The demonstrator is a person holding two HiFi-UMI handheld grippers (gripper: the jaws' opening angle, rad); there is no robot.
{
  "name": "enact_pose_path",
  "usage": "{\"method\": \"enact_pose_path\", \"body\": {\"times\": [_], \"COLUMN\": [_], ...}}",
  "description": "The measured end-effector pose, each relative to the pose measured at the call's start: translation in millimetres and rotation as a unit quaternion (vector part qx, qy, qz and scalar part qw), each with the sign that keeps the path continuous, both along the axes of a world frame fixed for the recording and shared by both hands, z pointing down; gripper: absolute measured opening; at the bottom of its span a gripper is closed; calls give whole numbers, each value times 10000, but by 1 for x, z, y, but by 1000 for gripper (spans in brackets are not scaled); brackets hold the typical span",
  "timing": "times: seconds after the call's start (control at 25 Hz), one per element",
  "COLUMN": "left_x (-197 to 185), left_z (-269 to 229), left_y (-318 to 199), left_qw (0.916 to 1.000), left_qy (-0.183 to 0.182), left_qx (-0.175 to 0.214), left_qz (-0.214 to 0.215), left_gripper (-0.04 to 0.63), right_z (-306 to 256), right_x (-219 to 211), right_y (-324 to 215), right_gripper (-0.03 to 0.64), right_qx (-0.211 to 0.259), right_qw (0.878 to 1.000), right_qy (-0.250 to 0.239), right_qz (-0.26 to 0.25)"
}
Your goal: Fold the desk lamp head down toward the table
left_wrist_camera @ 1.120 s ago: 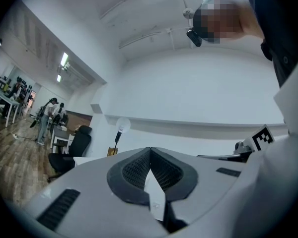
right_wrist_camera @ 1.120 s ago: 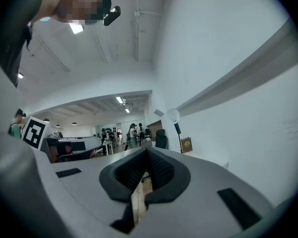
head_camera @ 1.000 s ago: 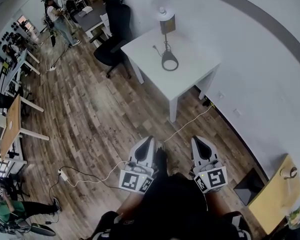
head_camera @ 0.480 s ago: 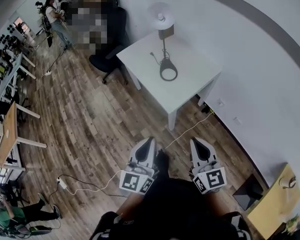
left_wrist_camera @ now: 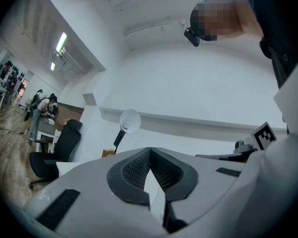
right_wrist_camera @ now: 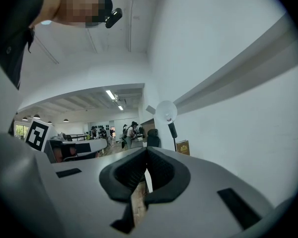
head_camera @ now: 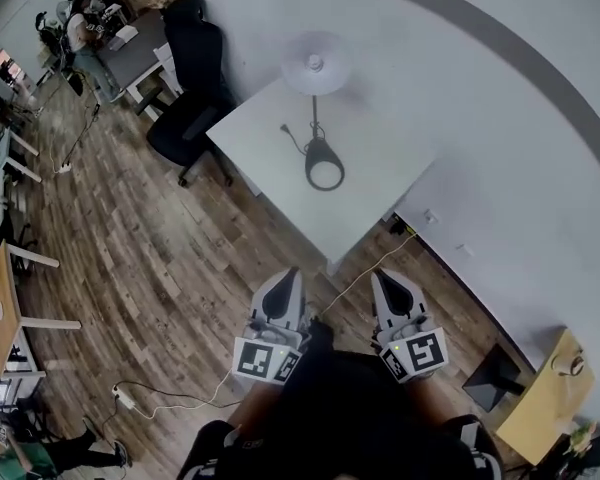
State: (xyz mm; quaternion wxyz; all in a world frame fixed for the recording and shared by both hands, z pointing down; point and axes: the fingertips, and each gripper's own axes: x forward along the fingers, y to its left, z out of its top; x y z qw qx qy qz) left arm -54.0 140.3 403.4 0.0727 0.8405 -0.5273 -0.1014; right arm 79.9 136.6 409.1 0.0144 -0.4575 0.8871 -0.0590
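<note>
1. Desk lamp (head_camera: 315, 64): one, upright toward the far side of the white table (head_camera: 380, 158). Head raised on its stem, ring base flat on the tabletop. Not yet folded.
2. Left gripper (head_camera: 292, 273) and right gripper (head_camera: 379, 273): two, jaws pressed together on nothing. Held level, side by side, well short of the table. Judged an approach carry, not a grasp.
3. One black chair (head_camera: 185, 78) beside the table.
</note>
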Motion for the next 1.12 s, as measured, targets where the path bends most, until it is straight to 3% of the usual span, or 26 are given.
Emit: {"method": "enact_pose_path", "body": {"times": [0.48, 1.12], "left_x": [-44, -44], "left_z": [2, -8], "left_y": [-90, -179], "left_qw": [9998, 9995], "left_qy": [70, -27], "left_qx": [31, 107], "left_qz": [186, -298], "left_gripper": [25, 25], "right_z": [0, -13], "right_x": [-48, -47], "right_y": [-90, -199], "right_gripper": [14, 14], "right_qx": [-84, 87], "right_qw": [9998, 9995], "right_qy": [41, -106], "right_qz": [155, -268]}}
